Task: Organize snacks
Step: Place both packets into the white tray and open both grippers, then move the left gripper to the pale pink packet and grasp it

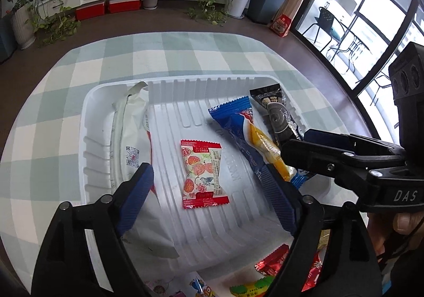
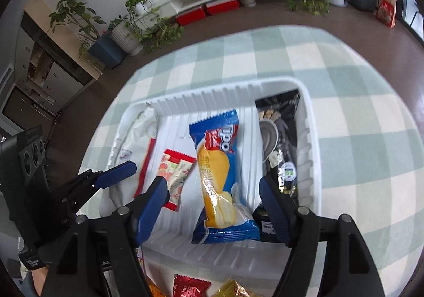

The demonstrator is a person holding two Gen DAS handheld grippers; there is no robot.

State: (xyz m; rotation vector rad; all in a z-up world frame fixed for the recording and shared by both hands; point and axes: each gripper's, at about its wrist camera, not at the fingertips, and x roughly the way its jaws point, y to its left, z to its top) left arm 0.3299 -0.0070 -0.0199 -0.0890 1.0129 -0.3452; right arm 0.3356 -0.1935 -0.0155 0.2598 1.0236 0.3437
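Note:
A white ribbed tray [image 1: 201,84] [image 2: 312,122] sits on the checked cloth and holds several snacks. A small red and white candy packet [image 1: 202,173] [image 2: 175,175] lies flat in its middle, below my left gripper [image 1: 209,196], which is open and touches nothing. A blue and yellow snack pack [image 2: 220,180] [image 1: 239,135] lies beside it, under my right gripper [image 2: 216,206], also open and empty. A white bag [image 1: 132,138] [image 2: 137,138] leans on the tray's left wall. A black packet [image 1: 278,114] [image 2: 283,153] lies along the right wall.
Loose snacks lie on the cloth in front of the tray: red wrappers [image 1: 273,262] [image 2: 189,287], a green and yellow one [image 1: 251,287], a gold one [image 2: 233,289]. A hand [image 1: 397,225] holds the right gripper's handle. Plants and a white shelf stand on the floor behind the table.

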